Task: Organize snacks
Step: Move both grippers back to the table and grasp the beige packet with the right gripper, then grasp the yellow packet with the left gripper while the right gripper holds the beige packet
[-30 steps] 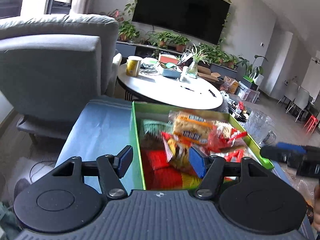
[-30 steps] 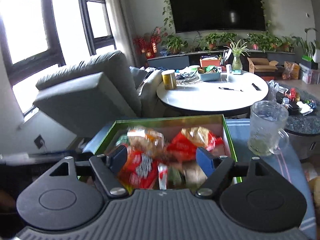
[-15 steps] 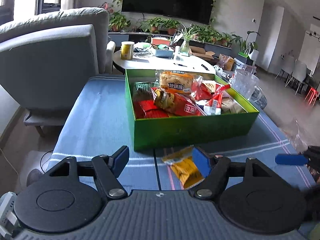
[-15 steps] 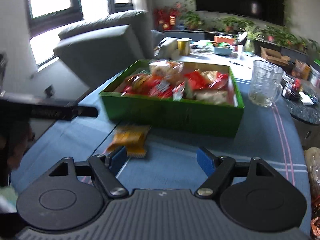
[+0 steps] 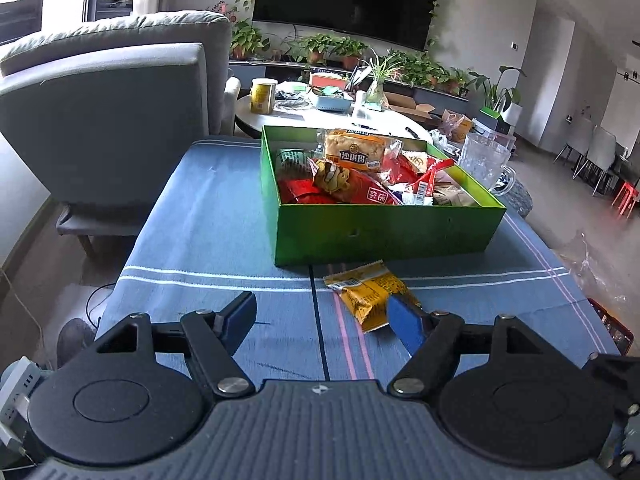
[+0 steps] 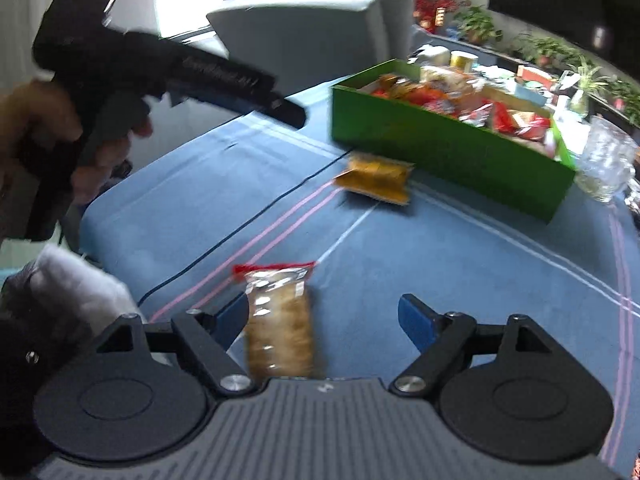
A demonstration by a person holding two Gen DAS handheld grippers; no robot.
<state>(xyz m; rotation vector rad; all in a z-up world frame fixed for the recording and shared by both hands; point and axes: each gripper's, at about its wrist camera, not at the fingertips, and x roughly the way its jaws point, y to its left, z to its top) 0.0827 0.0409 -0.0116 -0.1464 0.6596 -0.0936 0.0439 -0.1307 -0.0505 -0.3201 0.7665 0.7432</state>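
Near the tabletop's (image 5: 224, 216) front edge, both the left gripper (image 5: 322, 316) and right gripper (image 6: 322, 316) gape empty, so collecting the clear cracker packet (image 6: 279, 320) for the green box (image 5: 384, 228) looks next, needing the right gripper lowered astride it.

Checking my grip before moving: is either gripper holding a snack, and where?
Neither: left gripper and right gripper both have open jaws, holding nothing.

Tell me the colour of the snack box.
Bright green box; clearest in the left wrist view.
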